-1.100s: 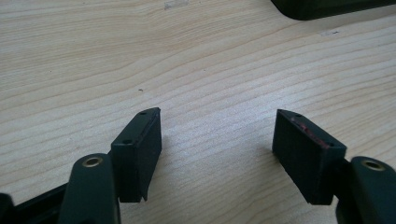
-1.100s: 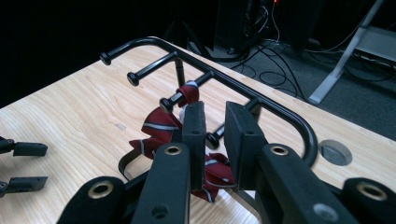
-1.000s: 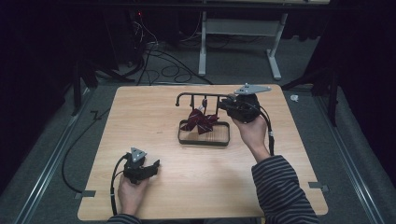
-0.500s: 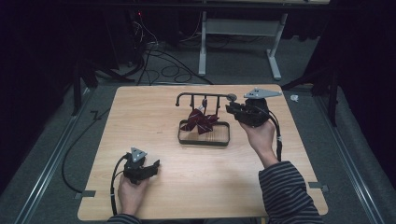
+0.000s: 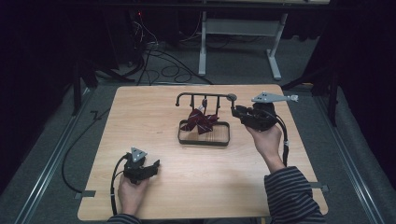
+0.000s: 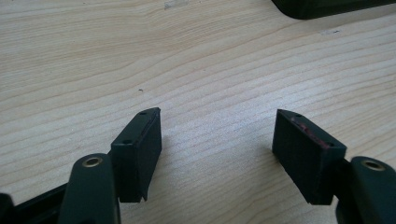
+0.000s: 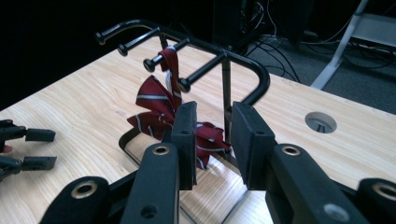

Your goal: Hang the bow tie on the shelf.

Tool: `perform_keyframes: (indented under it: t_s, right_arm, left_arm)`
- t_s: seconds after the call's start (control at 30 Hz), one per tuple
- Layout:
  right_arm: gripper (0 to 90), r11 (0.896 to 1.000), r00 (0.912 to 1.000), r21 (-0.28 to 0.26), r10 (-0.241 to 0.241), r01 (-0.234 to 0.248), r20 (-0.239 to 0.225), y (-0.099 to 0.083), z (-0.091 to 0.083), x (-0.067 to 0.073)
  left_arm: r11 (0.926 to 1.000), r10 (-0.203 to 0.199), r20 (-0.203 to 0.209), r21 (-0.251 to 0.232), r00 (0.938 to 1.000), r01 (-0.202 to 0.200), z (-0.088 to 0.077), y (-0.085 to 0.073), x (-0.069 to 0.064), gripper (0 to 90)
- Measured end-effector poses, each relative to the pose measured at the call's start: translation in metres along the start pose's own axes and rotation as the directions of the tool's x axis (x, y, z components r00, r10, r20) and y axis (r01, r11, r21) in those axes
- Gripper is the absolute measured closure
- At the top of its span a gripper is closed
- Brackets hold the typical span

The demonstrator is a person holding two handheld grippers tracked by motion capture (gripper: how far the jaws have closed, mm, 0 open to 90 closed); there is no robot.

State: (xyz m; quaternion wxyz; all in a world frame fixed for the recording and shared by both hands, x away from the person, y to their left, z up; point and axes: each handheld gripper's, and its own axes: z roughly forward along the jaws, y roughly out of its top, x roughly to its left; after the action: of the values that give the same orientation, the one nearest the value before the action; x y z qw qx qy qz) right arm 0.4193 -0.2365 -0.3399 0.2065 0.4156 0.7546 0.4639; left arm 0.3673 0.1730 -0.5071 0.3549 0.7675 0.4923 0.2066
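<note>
High view puts the dark red striped bow tie (image 5: 200, 122) at the centre of the frame, hanging from a peg of the black metal rack with a looped rectangular base (image 5: 204, 138) on the pale wooden table (image 5: 140, 116). Just right of the rack's end, the right gripper (image 5: 235, 110) has just been opening its jaws; they stand partly apart with nothing between them, the bow tie behind them in the right gripper view. At lower left, the left gripper (image 5: 156, 164) rests on the table, jaws wide and empty.
</note>
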Motion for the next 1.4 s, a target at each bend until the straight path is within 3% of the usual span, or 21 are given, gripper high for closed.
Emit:
perform_keyframes:
  t_s: [0.23,1.4]
  right_arm:
    - [72.3,1.000,0.9997,0.000,0.024,-0.024,0.002,-0.009,-0.007,-0.005]
    - [70.8,0.998,0.9984,-0.028,0.048,-0.047,0.029,-0.035,-0.044,-0.018]
  left_arm:
    - [1.0000,0.001,-0.001,-0.001,1.0000,-0.001,0.000,0.000,0.000,33.4]
    - [1.0000,0.002,-0.004,-0.002,1.0000,-0.002,0.000,0.000,0.000,33.3]
